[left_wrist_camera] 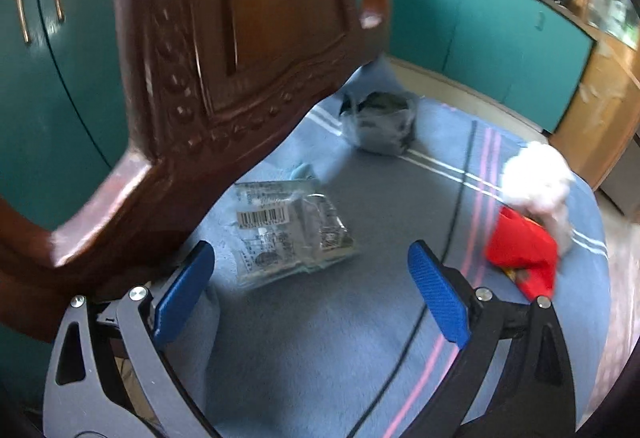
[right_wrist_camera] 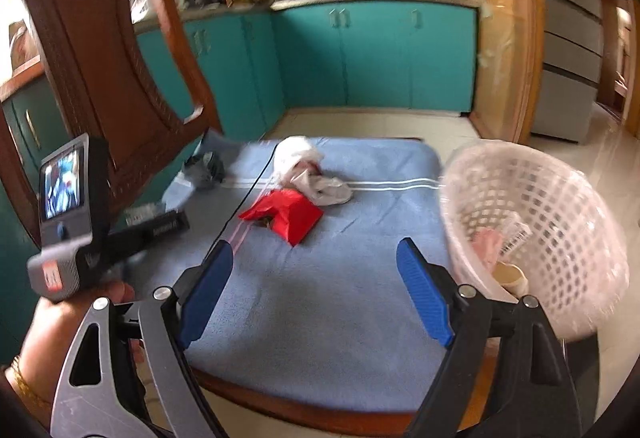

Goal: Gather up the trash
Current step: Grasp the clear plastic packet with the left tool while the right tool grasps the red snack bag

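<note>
A clear plastic wrapper (left_wrist_camera: pixel 288 232) with a barcode lies on the blue cloth-covered table (left_wrist_camera: pixel 320 338), just ahead of my open, empty left gripper (left_wrist_camera: pixel 312 278). A red wrapper (left_wrist_camera: pixel 522 254) (right_wrist_camera: pixel 286 217) lies further right, with crumpled white tissue and plastic (left_wrist_camera: pixel 536 177) (right_wrist_camera: pixel 308 173) behind it. A grey plastic bag (left_wrist_camera: pixel 380 121) (right_wrist_camera: pixel 206 167) sits at the far side. My right gripper (right_wrist_camera: pixel 316 274) is open and empty above the table's near part. A white mesh basket (right_wrist_camera: pixel 532 230) with some trash inside stands right of it.
A carved brown wooden chair back (left_wrist_camera: pixel 224 49) (right_wrist_camera: pixel 100 49) looms at the table's left side. Teal kitchen cabinets (right_wrist_camera: pixel 360 57) stand behind. A thin black cable (left_wrist_camera: pixel 460 197) runs across the cloth. The left gripper's body and hand (right_wrist_camera: pixel 72 238) show at the left of the right wrist view.
</note>
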A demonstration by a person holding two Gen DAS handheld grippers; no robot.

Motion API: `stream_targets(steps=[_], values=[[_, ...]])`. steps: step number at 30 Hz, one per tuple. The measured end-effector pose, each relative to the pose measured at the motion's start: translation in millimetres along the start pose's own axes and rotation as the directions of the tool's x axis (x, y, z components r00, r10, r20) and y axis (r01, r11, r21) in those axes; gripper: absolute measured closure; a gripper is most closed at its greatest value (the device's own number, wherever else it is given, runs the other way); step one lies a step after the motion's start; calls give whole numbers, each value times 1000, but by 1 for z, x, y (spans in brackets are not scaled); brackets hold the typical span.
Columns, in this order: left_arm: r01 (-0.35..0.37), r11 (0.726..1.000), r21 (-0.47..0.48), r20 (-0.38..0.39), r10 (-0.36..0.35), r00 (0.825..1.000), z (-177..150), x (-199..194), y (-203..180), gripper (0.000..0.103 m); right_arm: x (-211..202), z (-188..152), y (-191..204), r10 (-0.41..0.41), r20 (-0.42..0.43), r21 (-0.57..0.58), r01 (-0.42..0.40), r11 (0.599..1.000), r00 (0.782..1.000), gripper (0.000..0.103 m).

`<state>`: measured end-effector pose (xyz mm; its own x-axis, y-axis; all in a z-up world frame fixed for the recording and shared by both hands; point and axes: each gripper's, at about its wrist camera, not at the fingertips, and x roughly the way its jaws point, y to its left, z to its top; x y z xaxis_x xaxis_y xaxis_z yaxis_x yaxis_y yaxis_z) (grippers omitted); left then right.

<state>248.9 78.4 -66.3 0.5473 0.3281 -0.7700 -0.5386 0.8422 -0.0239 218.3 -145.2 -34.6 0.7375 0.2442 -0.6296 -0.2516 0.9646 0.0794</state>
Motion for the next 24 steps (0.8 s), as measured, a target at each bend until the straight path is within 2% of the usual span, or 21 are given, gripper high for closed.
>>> stream_targets(steps=[5, 8, 11, 14, 15, 16, 17, 18, 19, 20, 22, 24], values=[[1, 1000, -10, -40, -2, 999, 5, 13, -5, 7, 55, 11, -2, 59, -112, 40, -55, 998, 992, 21], [15, 1000, -8, -71, -16, 997, 5, 23, -8, 7, 82, 20, 10, 84, -141, -2, -85, 996, 987, 21], [46, 999, -21, -128, -48, 991, 4, 36, -6, 16, 107, 27, 22, 60, -140, -51, -68, 996, 988, 21], [66, 997, -29, -139, -69, 988, 6, 41, -1, 29, 132, 30, 28, 68, -174, -60, -80, 995, 982, 23], [89, 996, -28, -143, -92, 985, 7, 41, 1, 39, 139, 30, 29, 66, -187, -67, -80, 995, 980, 26], [116, 993, -32, -147, -119, 982, 9, 40, 3, 51, 143, 30, 29, 63, -194, -70, -78, 995, 979, 38], [134, 990, -34, -150, -138, 979, 9, 40, 5, 60, 146, 30, 27, 64, -203, -66, -79, 995, 977, 56], [162, 986, -29, -156, -164, 974, 9, 39, 6, 79, 149, 29, 24, 71, -218, -49, -83, 995, 973, 67], [191, 981, -16, -160, -191, 969, 9, 37, 5, 86, 149, 28, 23, 79, -220, -35, -89, 995, 972, 70], [217, 976, 0, -152, -214, 965, 8, 33, 5, 87, 146, 28, 22, 85, -213, -28, -93, 995, 973, 79], [259, 965, 32, -138, -253, 958, 7, 25, 3, 91, 134, 28, 22, 85, -207, -37, -95, 995, 975, 80], [327, 943, 67, -117, -318, 941, 6, 8, 1, 91, 112, 28, 20, 90, -180, -34, -98, 995, 980, 80]])
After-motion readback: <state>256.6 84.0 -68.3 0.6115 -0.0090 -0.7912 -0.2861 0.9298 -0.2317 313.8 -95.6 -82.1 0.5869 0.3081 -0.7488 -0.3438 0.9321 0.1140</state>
